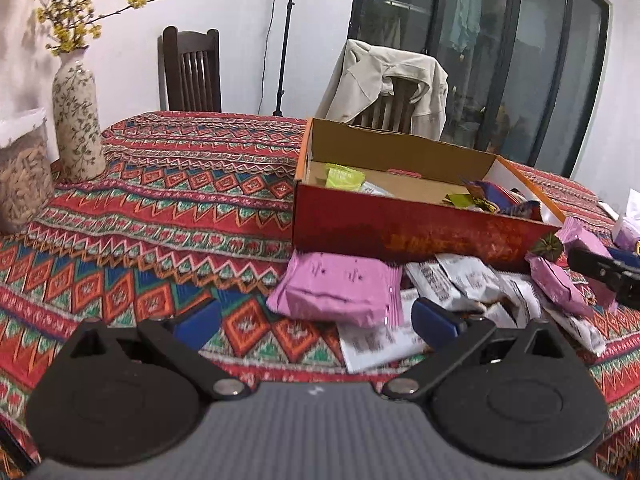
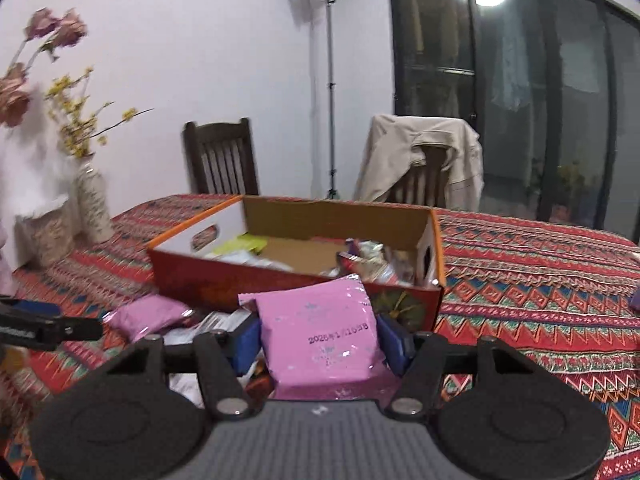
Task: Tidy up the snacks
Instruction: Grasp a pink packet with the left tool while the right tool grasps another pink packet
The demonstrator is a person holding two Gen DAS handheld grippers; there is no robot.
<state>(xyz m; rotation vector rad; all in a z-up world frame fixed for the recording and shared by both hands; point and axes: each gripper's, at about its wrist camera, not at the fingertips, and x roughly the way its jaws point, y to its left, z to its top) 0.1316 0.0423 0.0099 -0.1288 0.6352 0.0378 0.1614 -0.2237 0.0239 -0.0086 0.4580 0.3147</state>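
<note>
My right gripper point(image 2: 318, 340) is shut on a pink snack packet point(image 2: 320, 336), which stands upright between the blue pads, lifted above the pile. Behind it sits the open red cardboard box point(image 2: 240, 280) with several snacks inside. In the left wrist view the box point(image 1: 400, 232) stands ahead, a pink packet point(image 1: 336, 292) and white packets point(image 1: 460, 284) lying in front of it. My left gripper point(image 1: 316, 320) is open with wide-set blue pads and nothing between them, hovering over the cloth near that pink packet. The right gripper's tip point(image 1: 604, 272) shows at the right edge.
A patterned red tablecloth point(image 1: 160, 208) covers the table. A floral vase point(image 1: 76, 120) and a jar point(image 1: 20, 168) stand at the far left. Two wooden chairs, one draped with a beige jacket point(image 1: 384, 80), stand behind the table. A light stand point(image 2: 330, 88) is by the wall.
</note>
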